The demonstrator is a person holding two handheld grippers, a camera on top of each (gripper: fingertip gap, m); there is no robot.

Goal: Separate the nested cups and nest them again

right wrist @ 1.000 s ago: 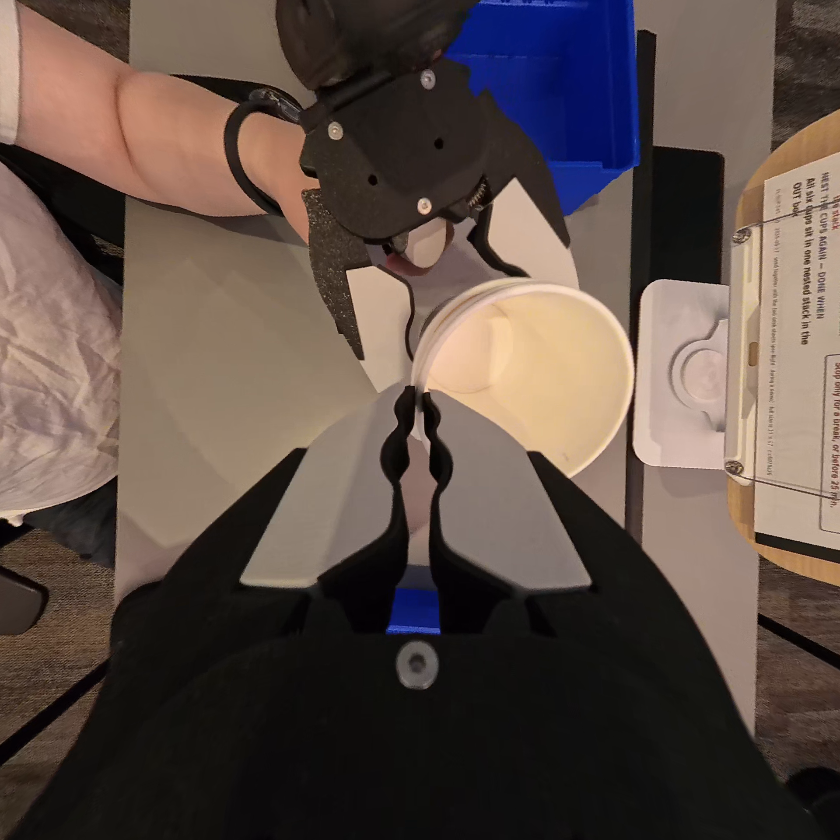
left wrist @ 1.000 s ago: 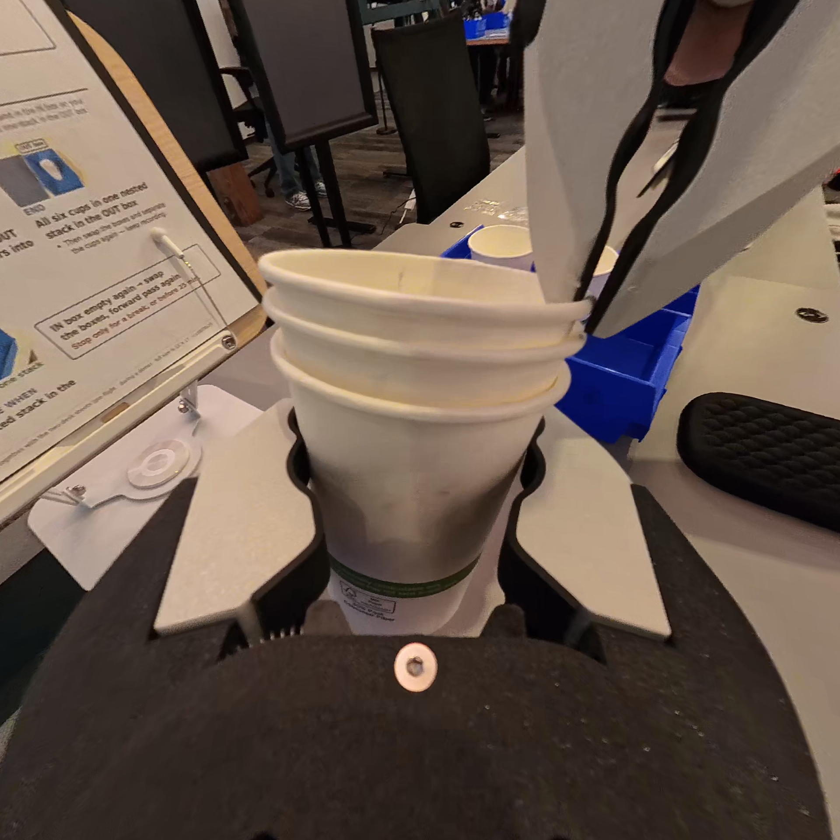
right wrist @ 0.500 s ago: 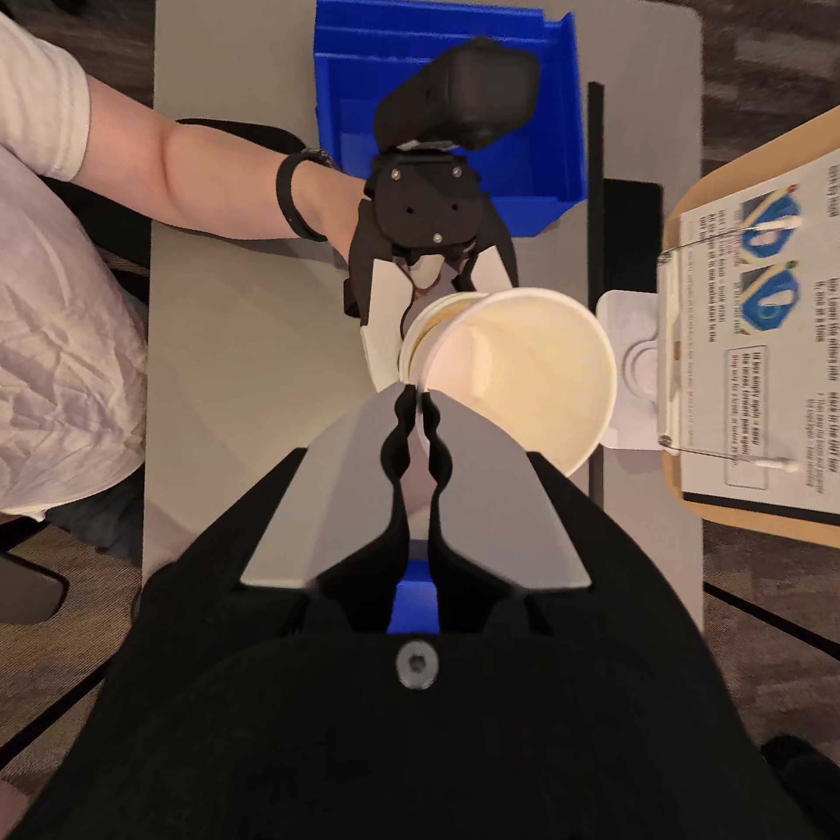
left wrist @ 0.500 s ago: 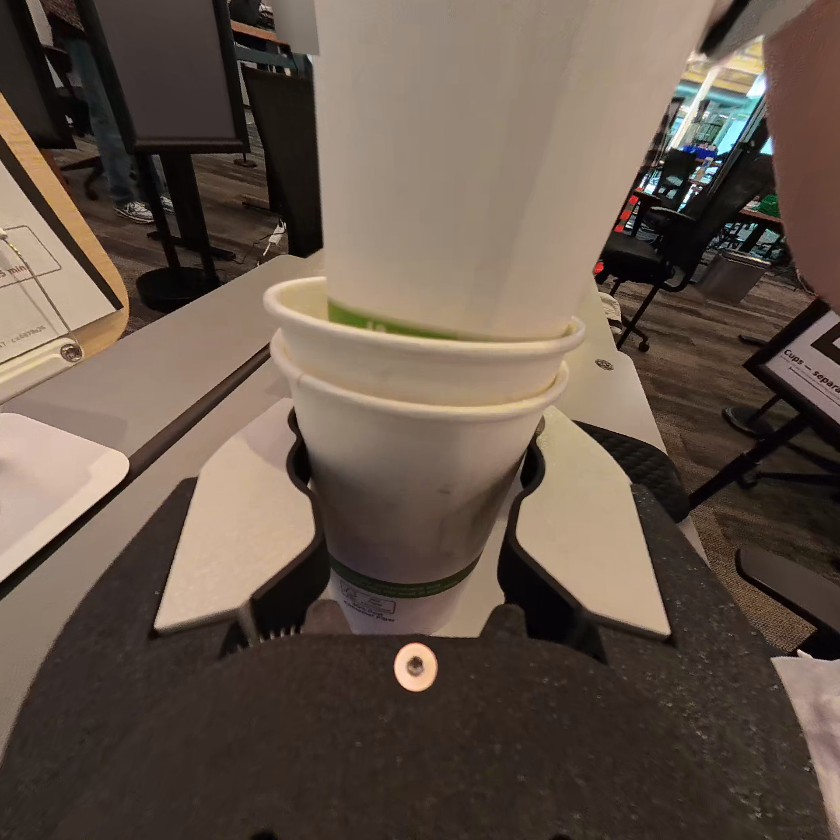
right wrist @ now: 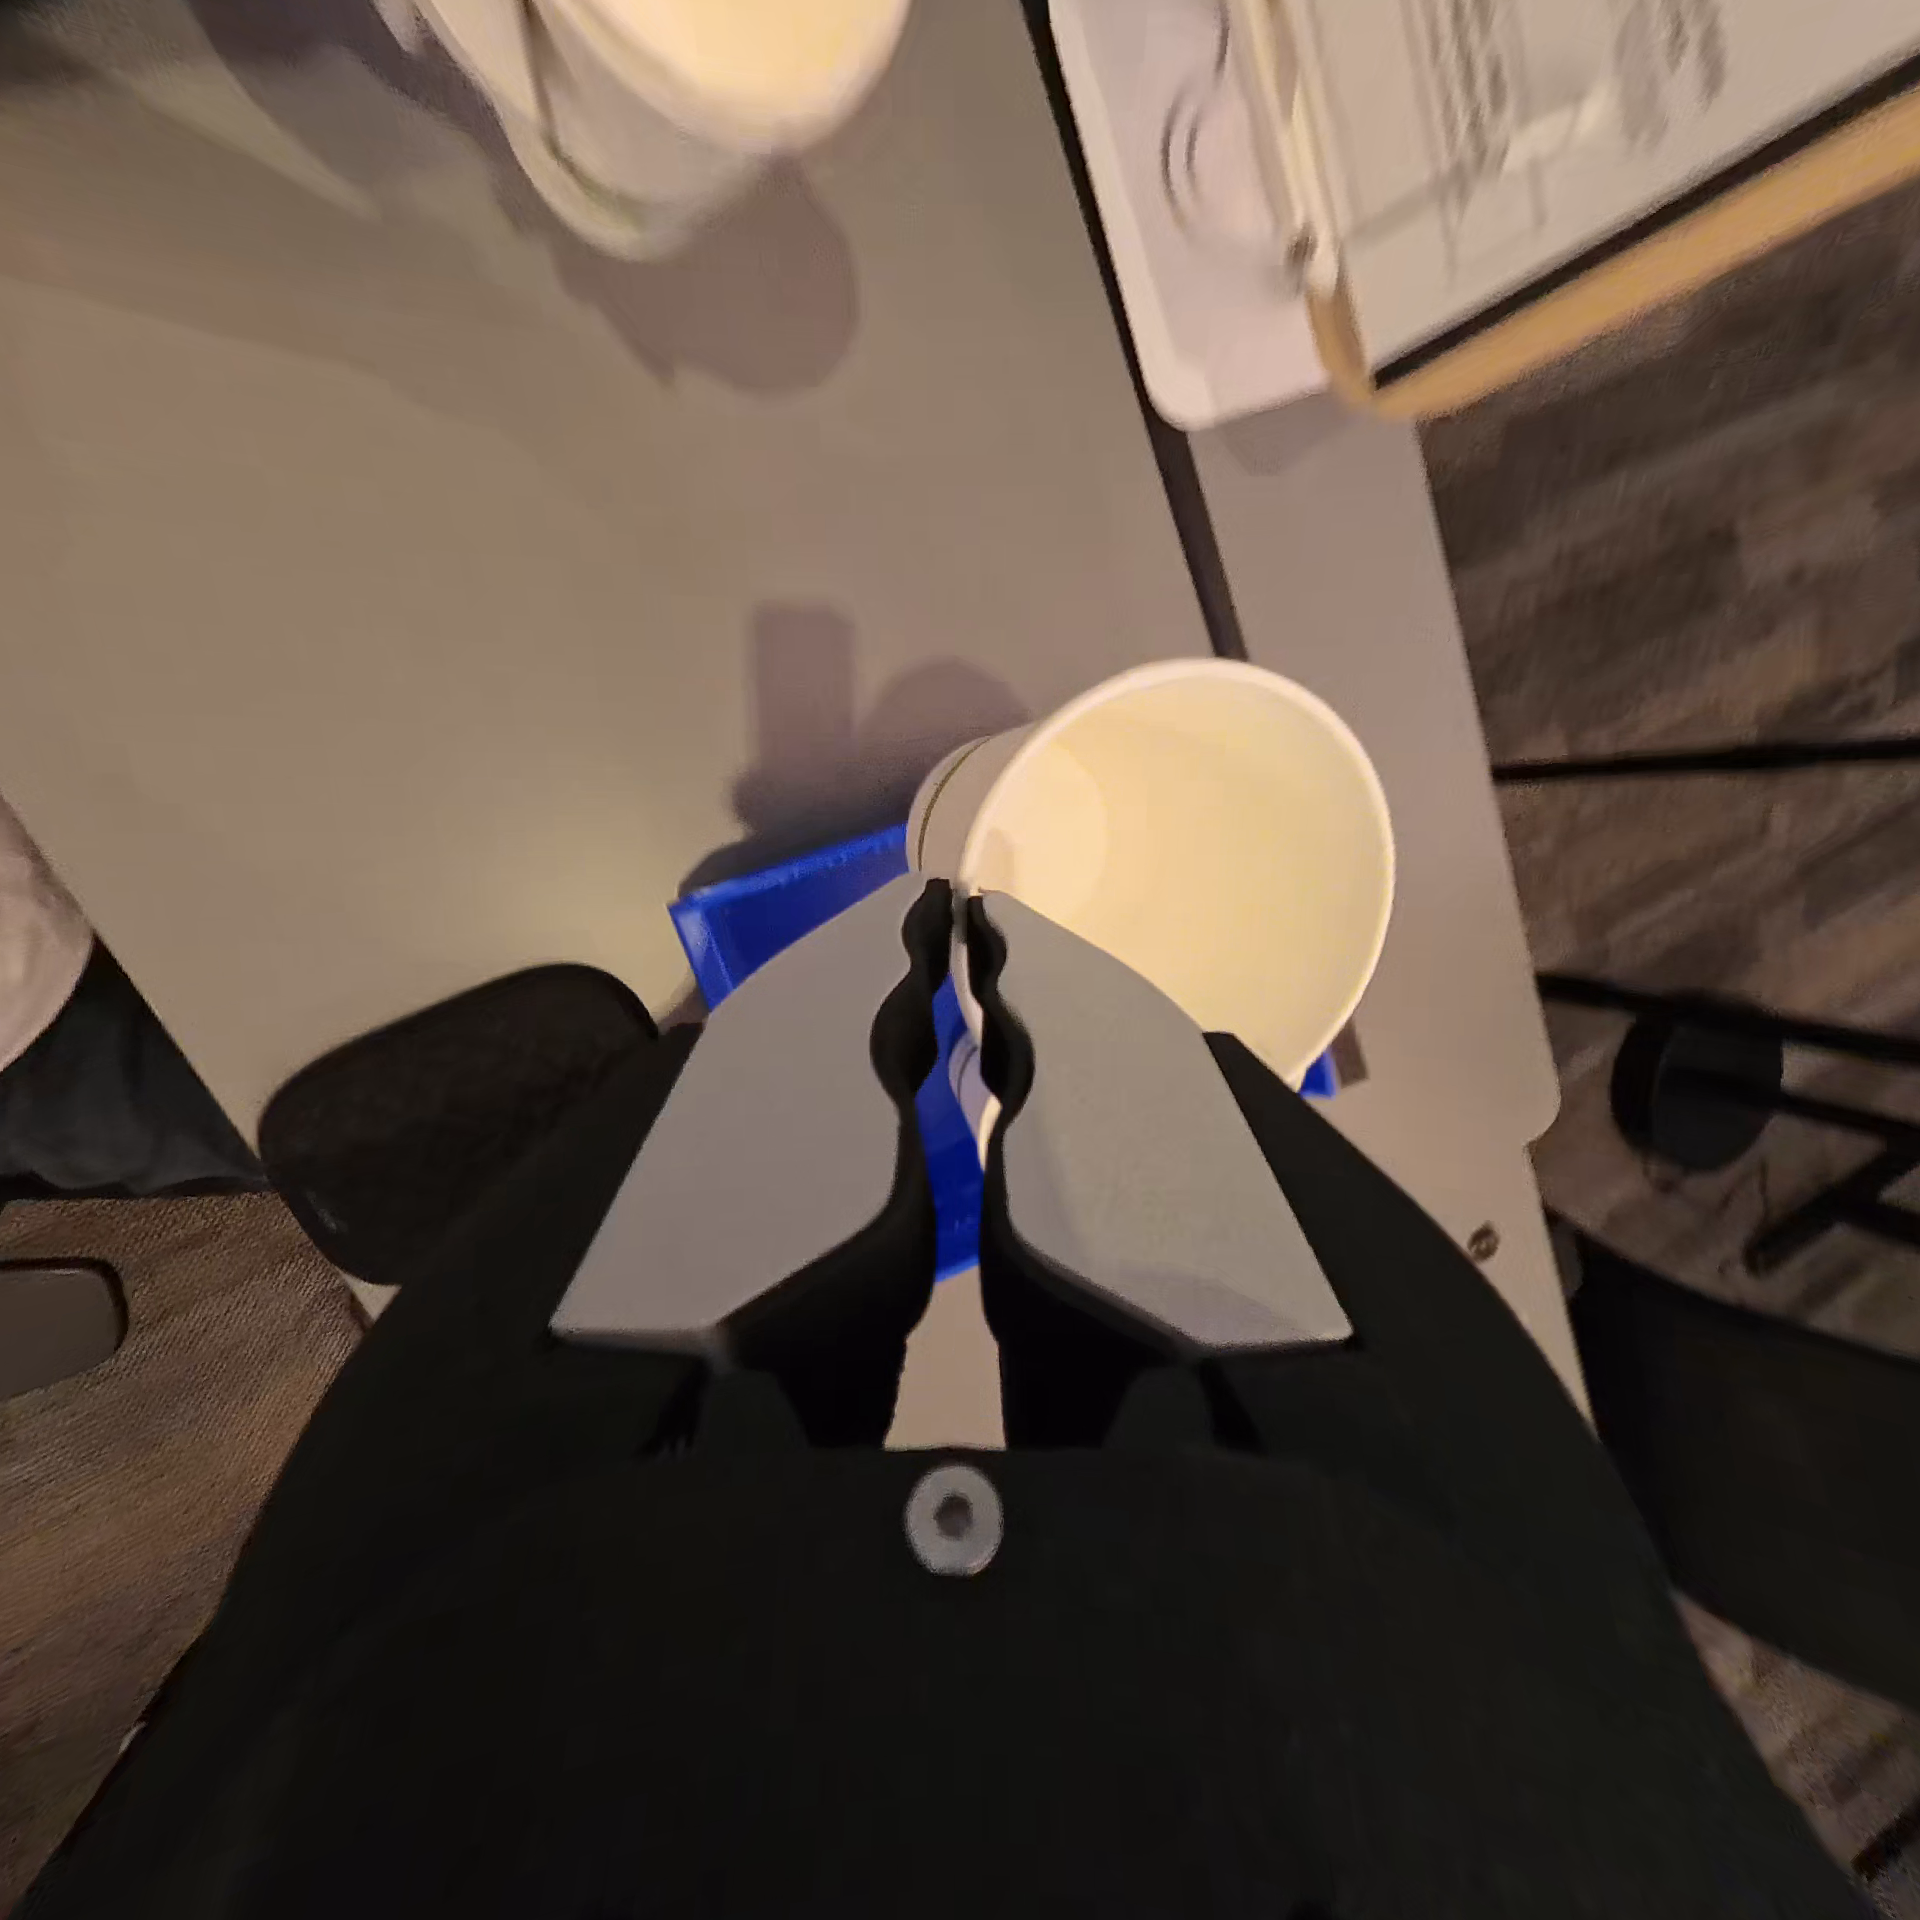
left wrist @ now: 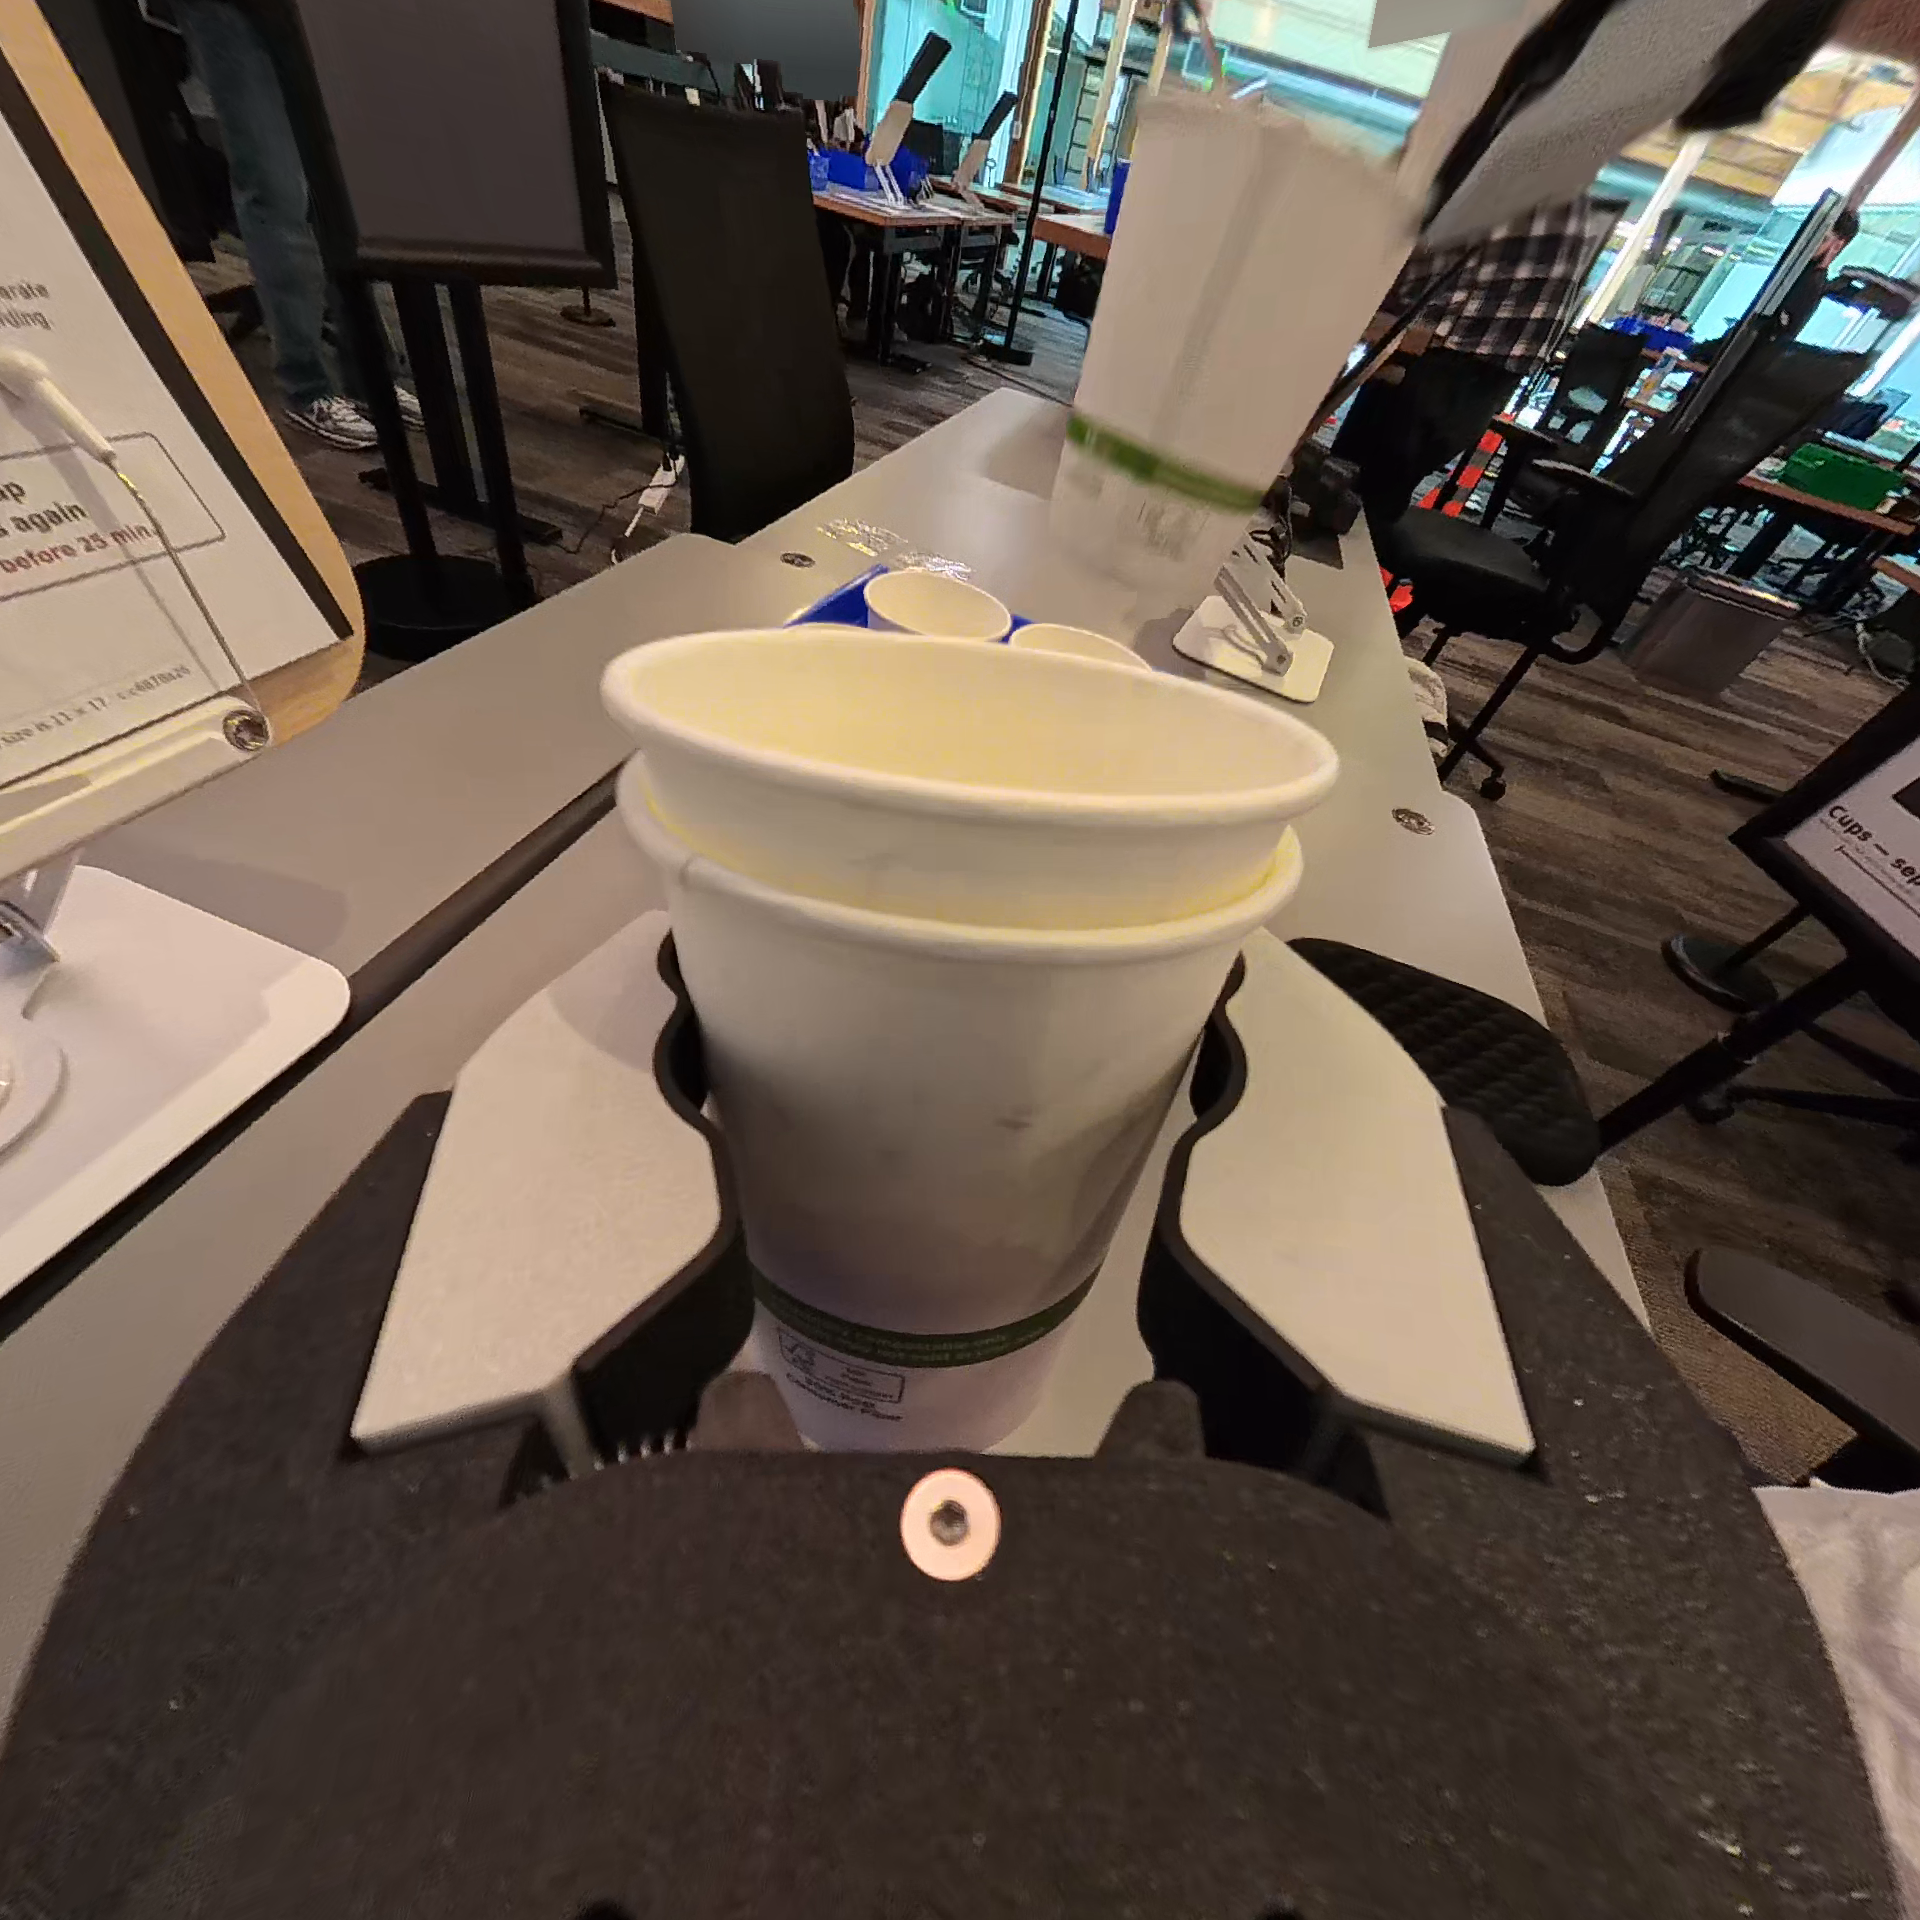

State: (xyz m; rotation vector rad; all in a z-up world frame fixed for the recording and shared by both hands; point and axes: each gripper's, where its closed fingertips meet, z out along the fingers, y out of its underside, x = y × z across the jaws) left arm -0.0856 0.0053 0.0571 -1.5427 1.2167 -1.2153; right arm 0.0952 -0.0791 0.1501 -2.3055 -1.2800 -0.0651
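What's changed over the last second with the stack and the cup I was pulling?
The right hand-held gripper, pinching the top cup by its rim, has lifted it clear of the stack and carried it toward the blue bin. The stack went from three cups to two. The left hand-held gripper stays clamped on the stack's lower cup.

Printed text on instruction sheet (left wrist: 94,499), floor sign (left wrist: 1870,862), cup label (left wrist: 847,1387).
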